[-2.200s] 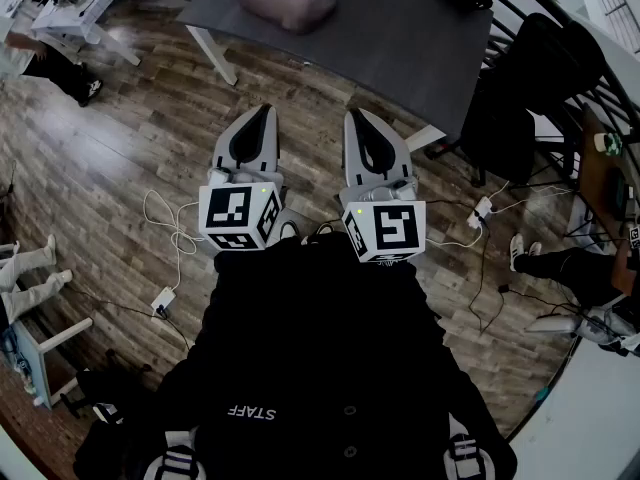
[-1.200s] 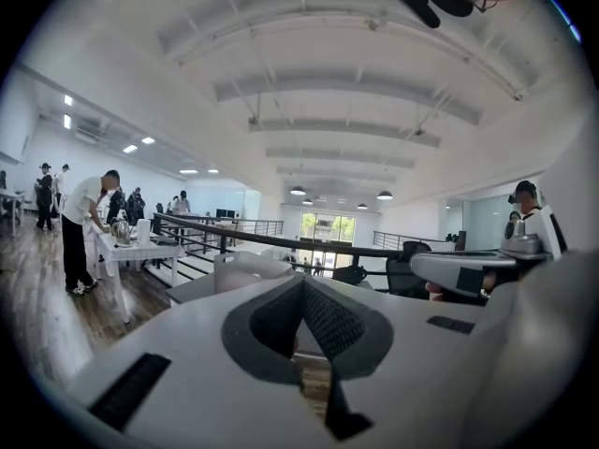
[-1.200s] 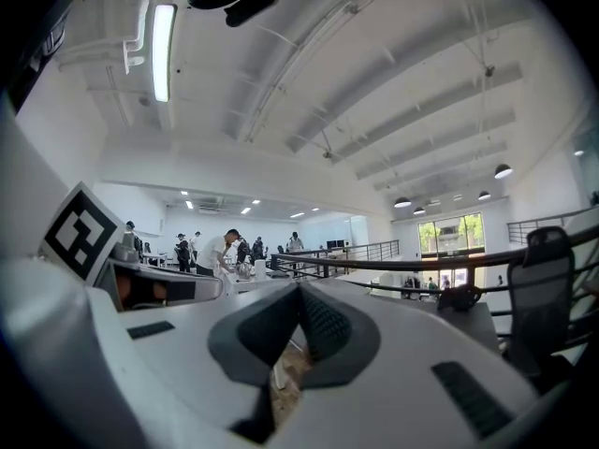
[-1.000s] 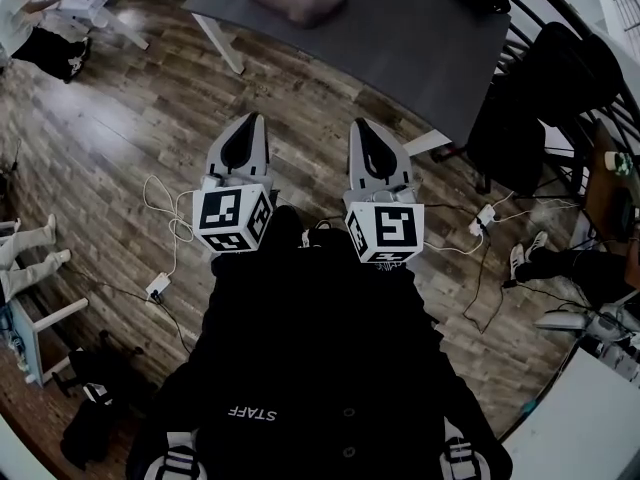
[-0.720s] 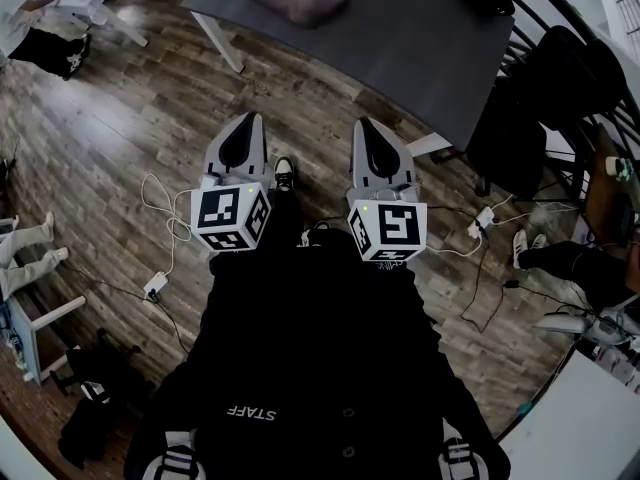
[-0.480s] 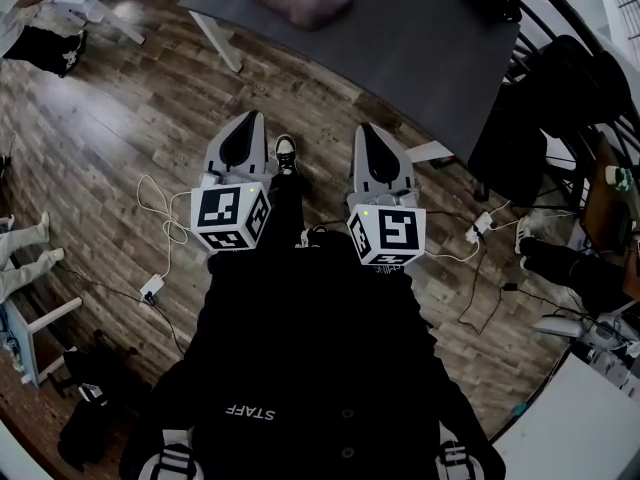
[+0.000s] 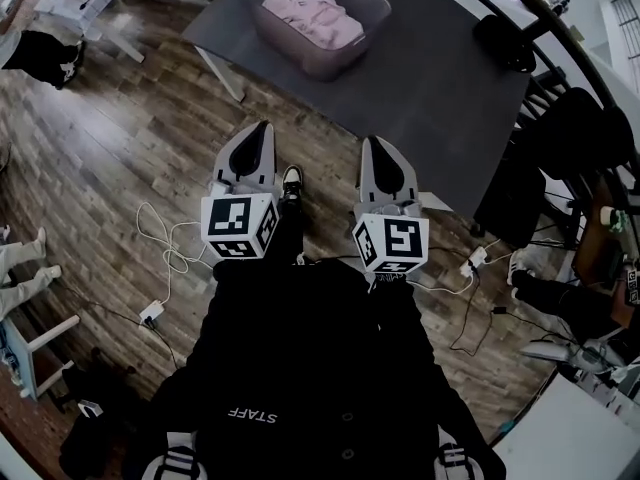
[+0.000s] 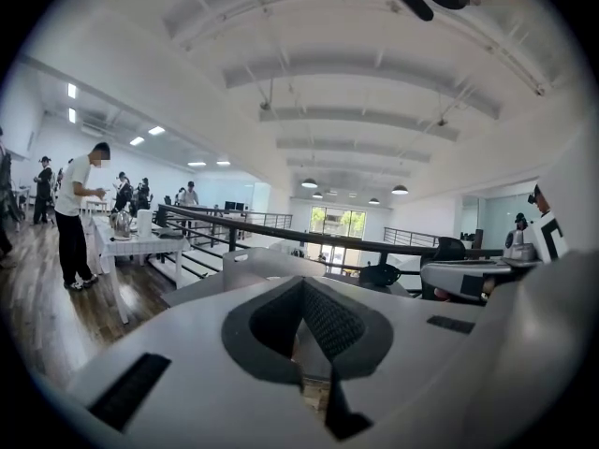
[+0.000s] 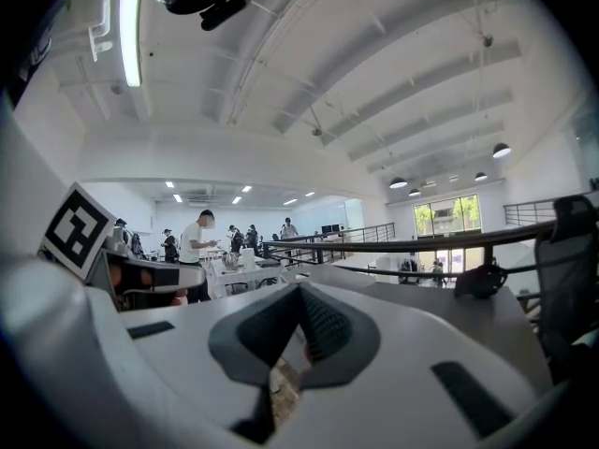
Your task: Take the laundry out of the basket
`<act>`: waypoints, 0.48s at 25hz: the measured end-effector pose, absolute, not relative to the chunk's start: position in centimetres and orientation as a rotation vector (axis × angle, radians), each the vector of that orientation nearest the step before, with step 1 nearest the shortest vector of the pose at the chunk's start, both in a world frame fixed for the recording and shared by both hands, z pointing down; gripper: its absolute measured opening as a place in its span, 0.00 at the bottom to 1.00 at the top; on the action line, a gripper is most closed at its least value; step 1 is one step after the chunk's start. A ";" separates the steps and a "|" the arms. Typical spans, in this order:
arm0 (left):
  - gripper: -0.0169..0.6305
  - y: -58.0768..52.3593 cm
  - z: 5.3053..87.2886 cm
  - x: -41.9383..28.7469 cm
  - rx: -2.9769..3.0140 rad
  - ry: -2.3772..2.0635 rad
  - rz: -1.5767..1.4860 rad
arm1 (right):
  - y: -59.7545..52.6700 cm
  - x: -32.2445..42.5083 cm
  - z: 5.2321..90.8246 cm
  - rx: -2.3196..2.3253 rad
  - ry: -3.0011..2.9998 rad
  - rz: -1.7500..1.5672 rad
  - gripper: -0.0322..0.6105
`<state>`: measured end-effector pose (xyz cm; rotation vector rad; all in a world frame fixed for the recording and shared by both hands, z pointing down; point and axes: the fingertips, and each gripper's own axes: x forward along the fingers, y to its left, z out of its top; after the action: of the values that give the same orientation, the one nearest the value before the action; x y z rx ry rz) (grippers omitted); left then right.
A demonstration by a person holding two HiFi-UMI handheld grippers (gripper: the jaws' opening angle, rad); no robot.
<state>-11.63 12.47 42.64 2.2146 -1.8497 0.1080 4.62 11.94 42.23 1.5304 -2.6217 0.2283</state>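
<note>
A bright white hall with a dark railing [image 8: 281, 235] stretches ahead over a brown wood-plank floor [image 7: 120, 158]. The left gripper [image 7: 259, 136] has its jaws pressed together with nothing between them, and its own view shows the grey pads meeting at the tip. The right gripper [image 7: 380, 153] is clenched the same way and is likewise empty. The two are held side by side, a little apart, above the floor, both pointing toward the table. A black-and-white shoe [image 7: 291, 180] shows on the floor between them. Just beyond their tips runs the near edge of a dark grey rectangular table [image 7: 430, 88]. On its far part stands a translucent plastic basket [image 7: 305, 60]; the pink laundry [image 7: 312, 15] lies bunched inside it, well apart from both grippers and untouched. White cables [image 7: 170, 253] loop over the planks to the left of the left gripper; a black office chair [image 7: 560, 138] stands at the table's right side. In the left gripper view a person in a white shirt [image 8: 75, 209] stands at a white table far off on the left.
</note>
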 end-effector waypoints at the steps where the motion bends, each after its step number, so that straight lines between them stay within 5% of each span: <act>1: 0.03 11.1 42.9 -11.8 2.212 -1.843 0.110 | 10.5 4.3 42.3 1.527 -2.619 0.231 0.07; 12: 0.03 -0.8 45.3 -14.7 2.191 -1.726 0.155 | -1.8 0.1 44.2 1.523 -2.528 0.289 0.07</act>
<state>-14.68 -0.78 45.32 2.1911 -1.7258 0.1551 0.11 -1.85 44.16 1.5231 -2.5280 0.2889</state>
